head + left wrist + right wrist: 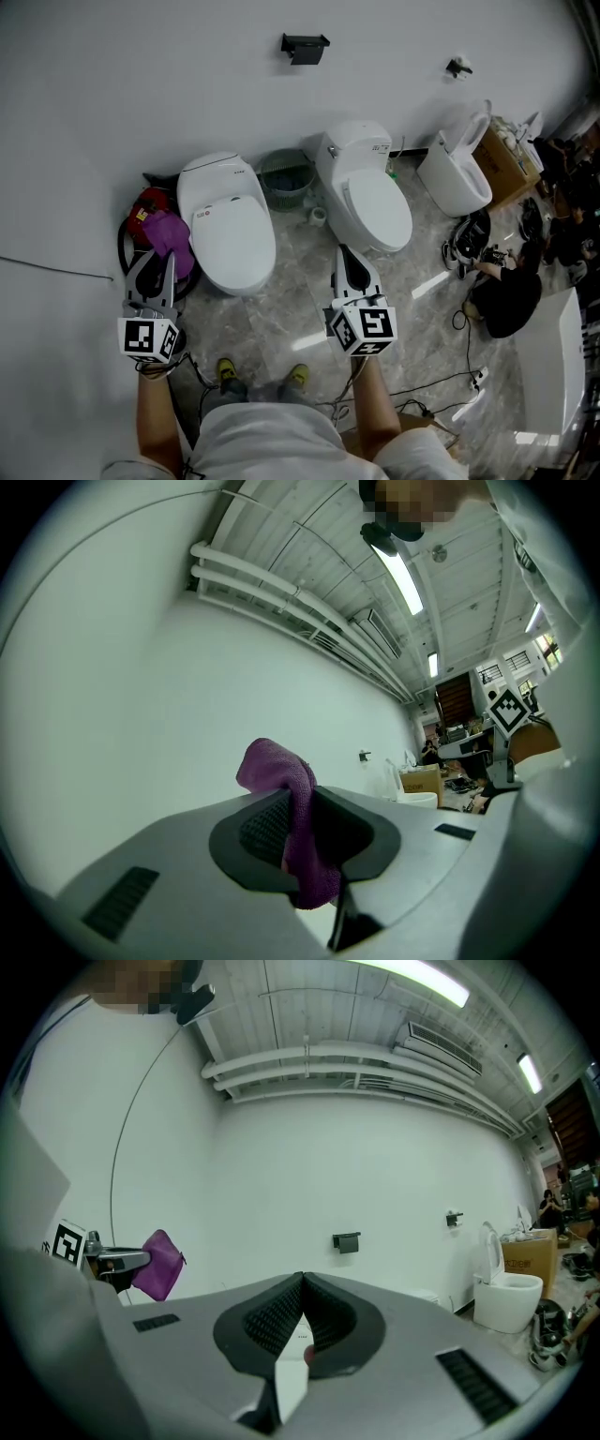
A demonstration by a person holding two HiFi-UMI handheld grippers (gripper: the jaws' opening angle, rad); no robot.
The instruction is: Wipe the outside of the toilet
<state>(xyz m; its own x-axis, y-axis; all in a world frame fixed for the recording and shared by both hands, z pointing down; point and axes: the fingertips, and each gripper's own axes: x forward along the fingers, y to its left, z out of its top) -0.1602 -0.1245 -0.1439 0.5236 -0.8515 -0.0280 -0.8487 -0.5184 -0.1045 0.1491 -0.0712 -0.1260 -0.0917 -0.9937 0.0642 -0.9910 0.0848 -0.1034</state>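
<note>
Purple cloth (281,785) is clamped in the left gripper (156,258), held just left of the left toilet (225,225); can't tell if they touch. Right gripper (302,1281) jaws are pressed together with nothing between them, hovering at the near edge of the middle toilet (370,202). Green basket (286,176) sits between those two toilets by the far wall. Red item (142,208) is behind the cloth. Third toilet (455,173) and cardboard box (506,159) are far right. Cables (441,394) trail across the near-right floor.

Looks like a test lab: three white ceramic toilets (375,202) lined along a bare white wall (141,75), loose black cables (441,384) across the grey marble-look floor (291,300).
</note>
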